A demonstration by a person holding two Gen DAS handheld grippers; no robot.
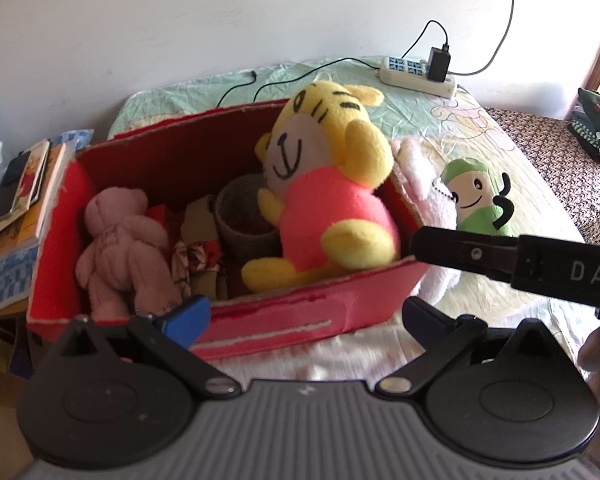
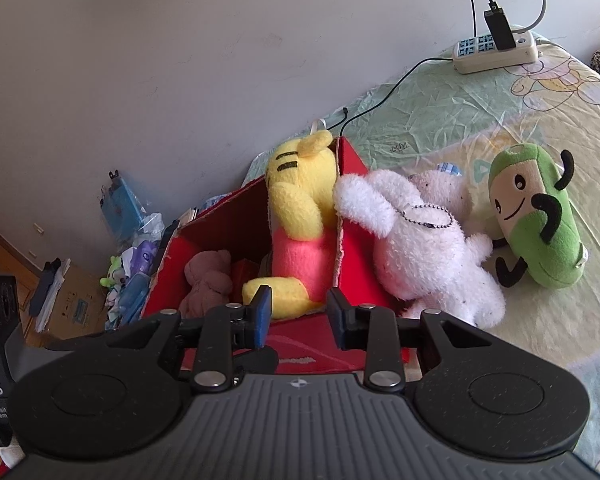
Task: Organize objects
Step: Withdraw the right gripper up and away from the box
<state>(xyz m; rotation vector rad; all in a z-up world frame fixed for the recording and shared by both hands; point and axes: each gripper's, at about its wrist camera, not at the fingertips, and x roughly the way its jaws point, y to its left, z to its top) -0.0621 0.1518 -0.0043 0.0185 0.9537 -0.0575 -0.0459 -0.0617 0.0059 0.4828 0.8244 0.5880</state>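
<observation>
Left wrist view — red box (image 1: 340,312) with two plush toys, left gripper (image 1: 304,316) wide open, empty.

We're pretty clearly in someone's bedroom at home. There's a bed (image 2: 440,120) with a crinkly cartoon-print sheet along a plain white wall (image 2: 180,60), and a power strip (image 2: 496,50) with a charger plugged in lying right on it at upper right. Plush toys (image 2: 536,216) sit around a red cardboard box (image 1: 300,312), and books (image 1: 24,196) pile up at the left edge.
</observation>
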